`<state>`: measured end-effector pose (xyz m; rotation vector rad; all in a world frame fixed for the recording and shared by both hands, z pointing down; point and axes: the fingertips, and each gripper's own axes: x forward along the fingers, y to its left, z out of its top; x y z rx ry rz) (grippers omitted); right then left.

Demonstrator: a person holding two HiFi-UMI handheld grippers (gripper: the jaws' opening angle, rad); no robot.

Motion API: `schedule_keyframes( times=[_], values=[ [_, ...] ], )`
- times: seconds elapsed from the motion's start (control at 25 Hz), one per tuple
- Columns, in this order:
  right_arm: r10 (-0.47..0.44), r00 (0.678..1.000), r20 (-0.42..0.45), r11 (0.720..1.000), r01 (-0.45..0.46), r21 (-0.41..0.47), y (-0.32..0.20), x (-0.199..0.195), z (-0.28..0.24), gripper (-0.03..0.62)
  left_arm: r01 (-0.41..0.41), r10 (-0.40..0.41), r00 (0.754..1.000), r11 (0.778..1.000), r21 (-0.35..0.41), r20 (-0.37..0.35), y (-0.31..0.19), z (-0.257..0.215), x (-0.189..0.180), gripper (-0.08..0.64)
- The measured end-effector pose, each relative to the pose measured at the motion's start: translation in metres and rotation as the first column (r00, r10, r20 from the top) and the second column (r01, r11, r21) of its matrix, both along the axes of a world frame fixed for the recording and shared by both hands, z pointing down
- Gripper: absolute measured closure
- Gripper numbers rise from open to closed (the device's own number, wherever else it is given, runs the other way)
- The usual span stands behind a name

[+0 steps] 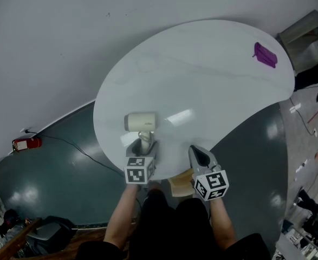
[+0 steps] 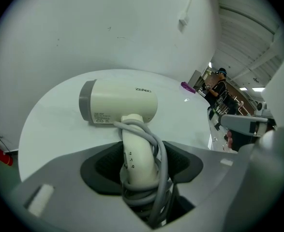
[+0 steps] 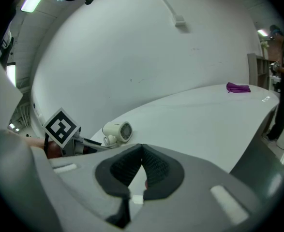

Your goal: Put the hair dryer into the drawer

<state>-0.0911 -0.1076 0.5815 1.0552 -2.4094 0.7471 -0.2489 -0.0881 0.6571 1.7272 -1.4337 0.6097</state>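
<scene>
The cream hair dryer (image 1: 141, 122) lies on its side on the white table (image 1: 213, 80), barrel to the left, with its grey cord wound round the handle. My left gripper (image 1: 146, 145) reaches over the table's near edge. In the left gripper view the handle (image 2: 139, 161) and cord sit between the two dark pads (image 2: 103, 166), which close against them; my left gripper (image 2: 142, 153) is shut on the hair dryer (image 2: 117, 103). My right gripper (image 1: 198, 153) hovers at the near edge to the right, its pads meeting with nothing between them (image 3: 142, 149). From there the hair dryer (image 3: 117, 132) shows to the left.
A purple cloth-like object (image 1: 265, 54) lies at the table's far right. A tan wooden piece (image 1: 180, 184) shows below the table's near edge between my hands. A red object (image 1: 26, 143) with a cable lies on the dark floor at left. Shelves and clutter stand at right.
</scene>
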Motion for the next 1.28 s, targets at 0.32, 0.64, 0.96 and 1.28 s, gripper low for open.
schedule_keyframes(
  times=[0.32,0.64,0.96,1.28],
  values=[
    [0.015,1.000,-0.004,1.000,-0.015,0.004,0.006,0.006,-0.001,0.591,-0.037,0.037,0.999,0.999,0.000,0.029,0.002,-0.001,0.000,0.326],
    [0.029,1.000,-0.007,0.999,-0.029,0.019,0.010,0.011,-0.008,0.591,-0.050,0.045,0.995,0.997,0.056,0.086,0.004,-0.013,-0.006,0.334],
    [0.040,0.999,-0.001,0.998,-0.040,0.039,0.014,0.012,-0.018,0.591,-0.077,0.060,0.990,0.987,0.138,0.124,0.006,-0.042,-0.008,0.336],
    [0.063,0.998,0.006,0.995,-0.064,0.082,0.018,0.031,-0.038,0.591,-0.087,0.062,0.990,0.976,0.201,0.125,0.011,-0.078,0.012,0.336]
  ],
)
